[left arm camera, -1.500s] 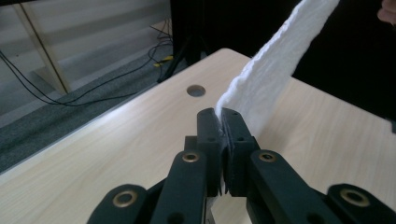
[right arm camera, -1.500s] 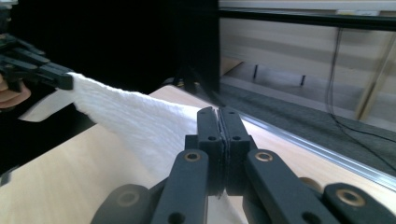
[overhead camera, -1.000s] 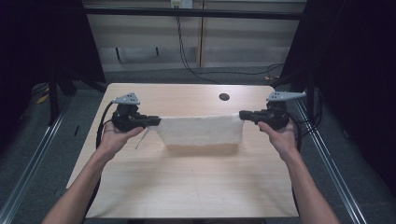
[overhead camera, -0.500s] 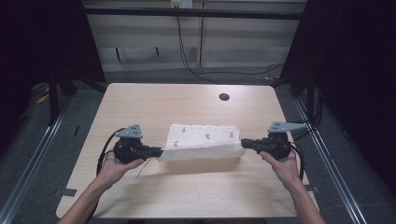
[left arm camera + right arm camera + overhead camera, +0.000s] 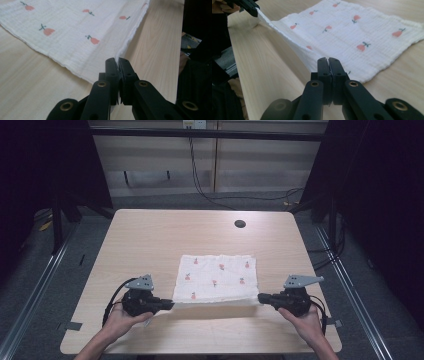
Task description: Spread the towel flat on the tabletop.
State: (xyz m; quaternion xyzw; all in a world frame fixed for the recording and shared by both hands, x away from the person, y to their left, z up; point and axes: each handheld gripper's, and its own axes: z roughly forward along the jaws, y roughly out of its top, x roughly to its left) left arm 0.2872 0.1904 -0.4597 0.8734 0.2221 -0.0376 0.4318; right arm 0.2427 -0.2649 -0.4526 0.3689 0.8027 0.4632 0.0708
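Observation:
A white cloth (image 5: pixel 216 278) printed with small red flowers lies spread on the wooden table (image 5: pixel 150 235), its near edge lifted and stretched taut. My left gripper (image 5: pixel 169 305) is shut on the cloth's near left corner. In the left gripper view the cloth (image 5: pixel 75 32) runs out from the closed left gripper (image 5: pixel 117 60). My right gripper (image 5: pixel 261 297) is shut on the near right corner. From the closed right gripper (image 5: pixel 328 60) the cloth (image 5: pixel 352 32) stretches away in the right gripper view, toward the other gripper (image 5: pixel 249 6) at the top left.
A dark round hole (image 5: pixel 240 224) sits in the tabletop behind the cloth. Metal rails (image 5: pixel 35 290) run along the floor on both sides of the table. Cables (image 5: pixel 200 180) hang at the back wall.
Both grippers have come toward the near edge and down, drawing the cloth with them. The cloth, hanging between them earlier, now lies mostly flat on the table.

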